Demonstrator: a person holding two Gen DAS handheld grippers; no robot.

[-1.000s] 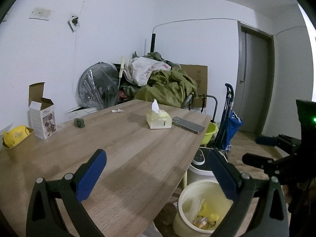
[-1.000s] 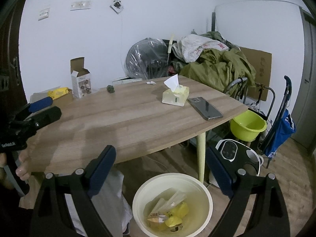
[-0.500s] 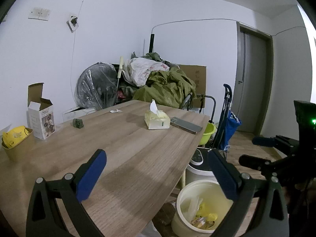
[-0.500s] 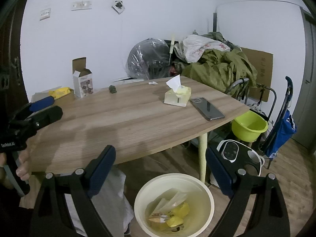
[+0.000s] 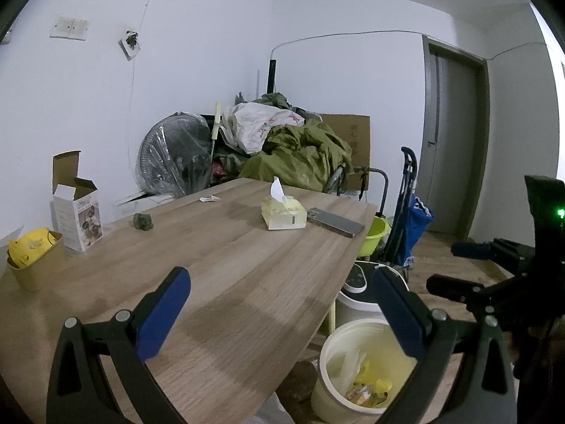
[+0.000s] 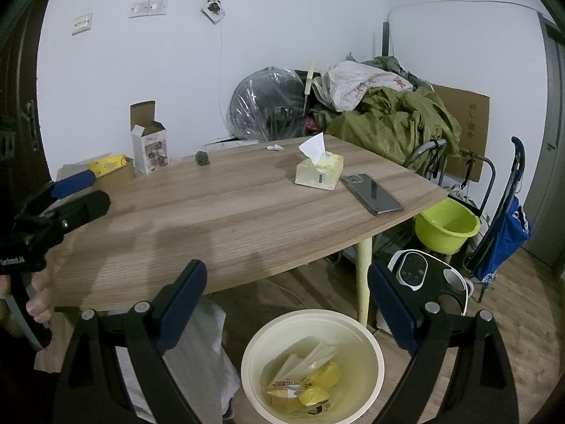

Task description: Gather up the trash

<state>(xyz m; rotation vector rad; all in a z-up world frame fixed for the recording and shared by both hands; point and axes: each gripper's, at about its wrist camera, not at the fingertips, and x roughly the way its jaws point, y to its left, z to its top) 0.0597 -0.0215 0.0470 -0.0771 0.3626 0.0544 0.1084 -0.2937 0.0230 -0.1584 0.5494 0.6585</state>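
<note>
The trash bin (image 6: 314,364), a cream round bucket, stands on the floor beside the worktop's (image 6: 229,219) front leg, with yellow wrappers (image 6: 317,385) and flat packets lying inside. My right gripper (image 6: 286,304) hangs just above its rim, fingers spread wide and empty. My left gripper (image 5: 280,314) hovers over the worktop's near corner, its fingers likewise spread with nothing between them. On the worktop I see a small white paper scrap (image 6: 275,147) near the far edge, a dark green lump (image 6: 202,158), a tissue box (image 6: 319,174) with a phone (image 6: 371,193) just beside it, an opened carton (image 6: 149,143), and a yellow packet (image 6: 107,164) resting in a brown cup (image 5: 37,265).
</note>
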